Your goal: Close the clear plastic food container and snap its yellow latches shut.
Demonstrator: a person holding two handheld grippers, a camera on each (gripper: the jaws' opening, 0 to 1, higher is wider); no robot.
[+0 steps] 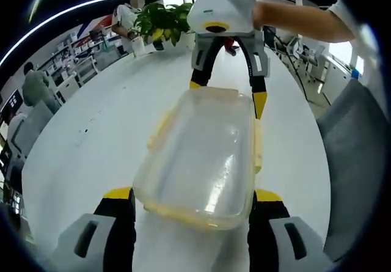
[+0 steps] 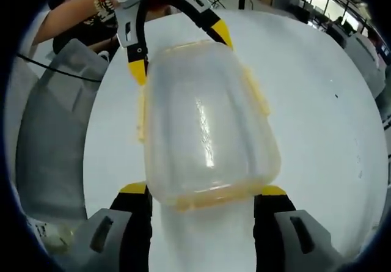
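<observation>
Your clear plastic food container [image 1: 204, 153] sits on the white table [image 1: 91, 137], lid on, between your two grippers, which face each other across it. In the left gripper view, your left gripper [image 1: 192, 202] has its yellow-tipped jaws spread apart, one on each side of the container's near end, with that end lying between the tips. Whether the tips touch the plastic, you cannot tell from here. At the far end, your right gripper [image 1: 227, 91] comes in from above, its jaws also spread, flanking the far corners of the container.

In the right gripper view, the same layout appears from the other side: the right gripper [image 2: 201, 195] straddles the near end of the container [image 2: 204, 128] with jaws apart, and the left gripper [image 2: 180, 49] brackets the far end.

The yellow latches [image 1: 258, 143] run along the long sides of the lid; one shows on the right side and another [image 1: 160, 128] on the left. Whether they are snapped down is unclear.

A grey chair [image 1: 357, 162] stands at the table's right edge, and a potted plant [image 1: 162, 21] sits at the far end of the table.
</observation>
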